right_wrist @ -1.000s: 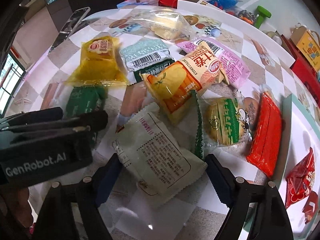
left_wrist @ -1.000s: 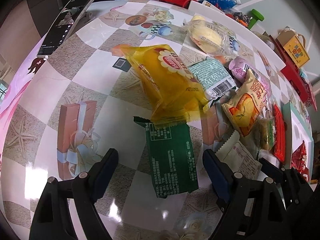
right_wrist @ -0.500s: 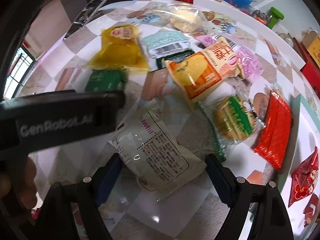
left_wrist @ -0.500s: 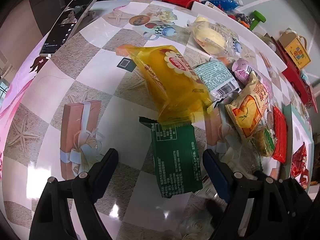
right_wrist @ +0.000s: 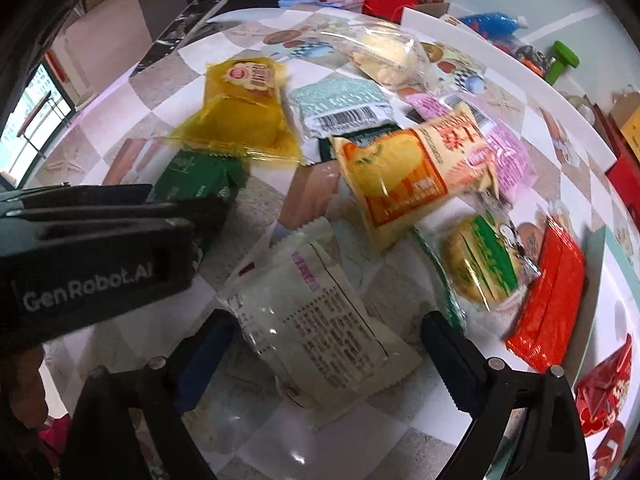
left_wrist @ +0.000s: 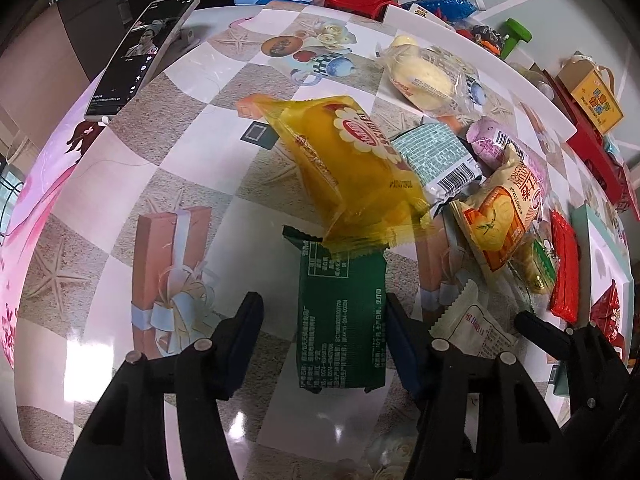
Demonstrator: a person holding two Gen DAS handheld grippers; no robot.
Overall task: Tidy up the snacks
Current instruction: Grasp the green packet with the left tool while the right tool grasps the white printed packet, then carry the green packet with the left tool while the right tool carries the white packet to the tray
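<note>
The left gripper [left_wrist: 320, 324] is closing about the green packet [left_wrist: 340, 316], which lies flat on the table [left_wrist: 100, 208], long axis along the fingers, not yet pinched. The right gripper [right_wrist: 324, 344] is opening over the pale packet [right_wrist: 316, 320], unheld

Two close, steeply downward wrist views, shared snack pile [left_wrist: 460, 184]

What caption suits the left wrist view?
Left hand-held gripper closing around a green snack packet beside a yellow packet.
</note>
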